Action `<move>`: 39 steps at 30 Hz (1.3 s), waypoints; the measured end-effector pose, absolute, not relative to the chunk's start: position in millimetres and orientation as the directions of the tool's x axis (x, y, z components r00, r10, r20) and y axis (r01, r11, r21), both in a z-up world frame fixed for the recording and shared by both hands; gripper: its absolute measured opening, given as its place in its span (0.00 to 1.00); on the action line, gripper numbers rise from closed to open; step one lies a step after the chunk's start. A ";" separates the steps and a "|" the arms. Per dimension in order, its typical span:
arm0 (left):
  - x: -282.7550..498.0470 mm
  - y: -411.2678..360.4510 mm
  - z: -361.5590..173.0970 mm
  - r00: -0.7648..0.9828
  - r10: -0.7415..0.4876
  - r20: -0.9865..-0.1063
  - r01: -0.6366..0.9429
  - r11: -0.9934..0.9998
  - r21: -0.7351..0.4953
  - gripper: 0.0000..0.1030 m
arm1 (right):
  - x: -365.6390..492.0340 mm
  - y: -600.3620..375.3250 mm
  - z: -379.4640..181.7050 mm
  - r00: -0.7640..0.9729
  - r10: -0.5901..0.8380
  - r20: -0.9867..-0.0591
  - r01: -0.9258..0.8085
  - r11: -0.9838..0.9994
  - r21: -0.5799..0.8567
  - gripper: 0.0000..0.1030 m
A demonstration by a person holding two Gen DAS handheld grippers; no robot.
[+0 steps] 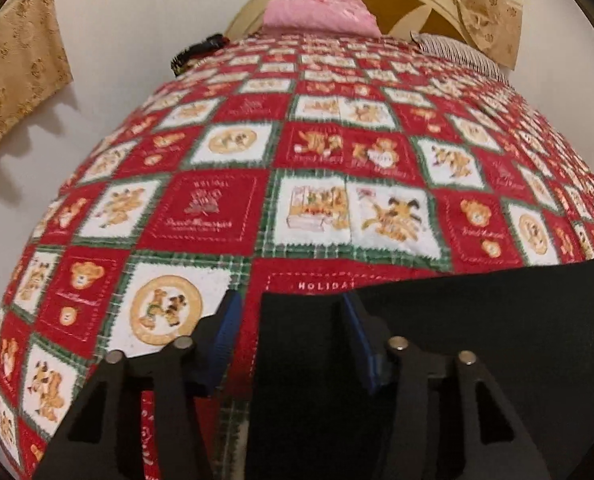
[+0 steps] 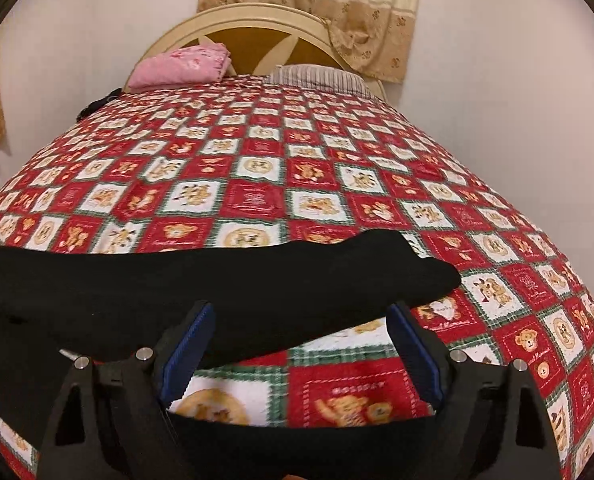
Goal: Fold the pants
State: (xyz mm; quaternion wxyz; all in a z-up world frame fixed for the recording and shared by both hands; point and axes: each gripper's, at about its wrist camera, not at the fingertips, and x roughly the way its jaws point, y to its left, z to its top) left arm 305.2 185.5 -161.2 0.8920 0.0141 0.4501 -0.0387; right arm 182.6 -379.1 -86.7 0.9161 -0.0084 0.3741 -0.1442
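Note:
Black pants (image 1: 457, 320) lie flat on a red, white and green holiday quilt (image 1: 225, 208) that covers a bed. My left gripper (image 1: 291, 320) hovers over their corner. The fabric edge sits between the blue pads, with a gap showing at the left pad (image 1: 227, 332), so the jaws are open. In the right wrist view the pants (image 2: 177, 276) stretch across from the left, one end tapering to the right. My right gripper (image 2: 301, 332) stands wide open over that end, its pads clear of the cloth.
A pink folded cloth (image 2: 181, 66) and a striped pillow (image 2: 317, 76) rest at the cream headboard (image 2: 257, 20). A dark item (image 1: 199, 54) lies at the bed's far left edge. Beige curtains (image 2: 337, 8) hang on the wall behind.

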 end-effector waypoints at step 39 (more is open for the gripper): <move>328.2 179.5 -168.6 0.541 -0.066 -0.839 0.169 0.985 0.031 0.23 | 317.4 -555.2 -148.0 0.394 -0.117 -0.912 0.320 0.947 0.017 0.80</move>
